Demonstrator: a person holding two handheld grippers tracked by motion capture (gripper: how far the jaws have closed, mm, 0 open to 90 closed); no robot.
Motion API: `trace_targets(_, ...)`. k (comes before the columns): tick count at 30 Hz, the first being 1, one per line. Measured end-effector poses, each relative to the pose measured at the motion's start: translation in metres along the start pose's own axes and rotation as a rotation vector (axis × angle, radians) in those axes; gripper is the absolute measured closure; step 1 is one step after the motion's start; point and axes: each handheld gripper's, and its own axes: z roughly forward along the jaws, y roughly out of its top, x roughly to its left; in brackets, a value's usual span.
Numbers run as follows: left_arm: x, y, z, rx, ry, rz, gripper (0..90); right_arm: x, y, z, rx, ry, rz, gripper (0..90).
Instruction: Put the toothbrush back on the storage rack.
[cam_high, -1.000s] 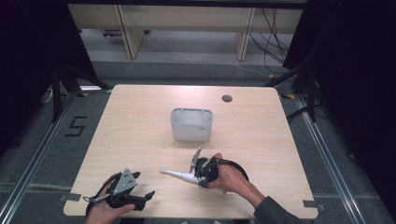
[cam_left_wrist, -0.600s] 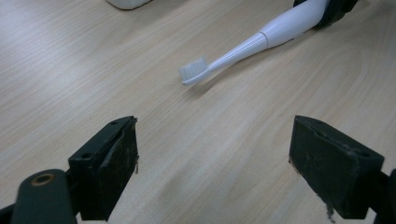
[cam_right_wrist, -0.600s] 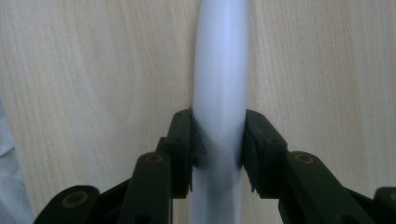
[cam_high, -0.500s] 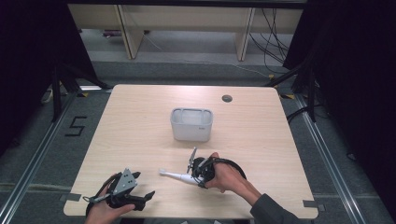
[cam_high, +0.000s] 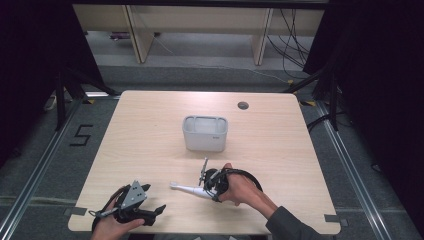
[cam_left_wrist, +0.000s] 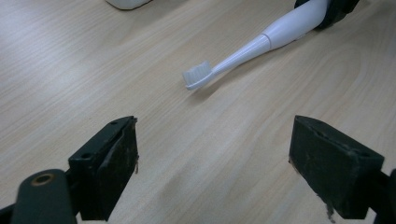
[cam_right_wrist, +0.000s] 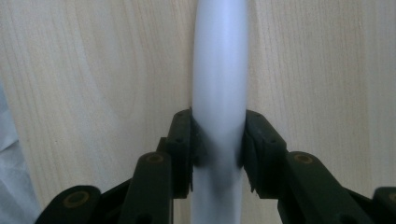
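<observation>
At the table's seven o'clock corner the left gripper (cam_high: 150, 214) rests with jaws wide apart, as it did a second ago, its camera looking at the toothbrush (cam_left_wrist: 243, 51) bristles. Toward five o'clock of centre, the right gripper (cam_high: 204, 186) is clamped on the toothbrush (cam_high: 192, 190) handle and has slid slightly toward the near edge, the brush low over the wood. The tub (cam_high: 205, 133) waits at twelve o'clock of it, a likely destination.
</observation>
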Motion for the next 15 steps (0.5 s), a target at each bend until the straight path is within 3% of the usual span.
trace_targets(1,0.0002,0.0,0.0,0.0,0.0,0.001,15.1,0.0014,0.0002,-0.0004,0.01,0.002,0.017,66.3)
trace_targets(2,0.0009,0.0001,-0.0004,0.005,0.004,0.009,15.1,-0.0001,0.0006,0.0003,-0.001,-0.001,-0.017,66.3)
trace_targets(4,0.0025,0.0004,-0.0012,0.013,0.006,0.028,15.2,0.0,0.0009,0.0,0.012,-0.003,-0.032,66.4)
trace_targets(6,0.0022,0.0003,-0.0014,0.015,0.009,0.024,15.1,0.0018,0.0009,-0.0007,0.024,0.001,-0.014,66.4)
trace_targets(10,0.0005,0.0001,-0.0004,-0.001,0.004,0.002,15.1,0.0014,0.0006,-0.0001,0.01,0.005,-0.03,66.4)
trace_targets(11,0.0015,0.0002,-0.0014,0.011,0.013,0.016,15.1,0.0039,-0.0005,-0.0016,0.025,0.007,0.007,66.4)
trace_targets(12,0.0014,0.0002,-0.0013,0.01,0.012,0.014,15.1,0.0043,-0.0007,-0.0021,0.025,0.003,0.01,66.5)
trace_targets(14,0.0018,0.0002,-0.0014,0.012,0.01,0.019,15.1,0.002,-0.0013,-0.0021,0.005,0.005,-0.035,66.5)
trace_targets(15,0.0018,0.0002,-0.0014,0.012,0.01,0.019,15.1,0.0048,-0.0018,-0.0044,0.021,0.0,0.011,66.5)
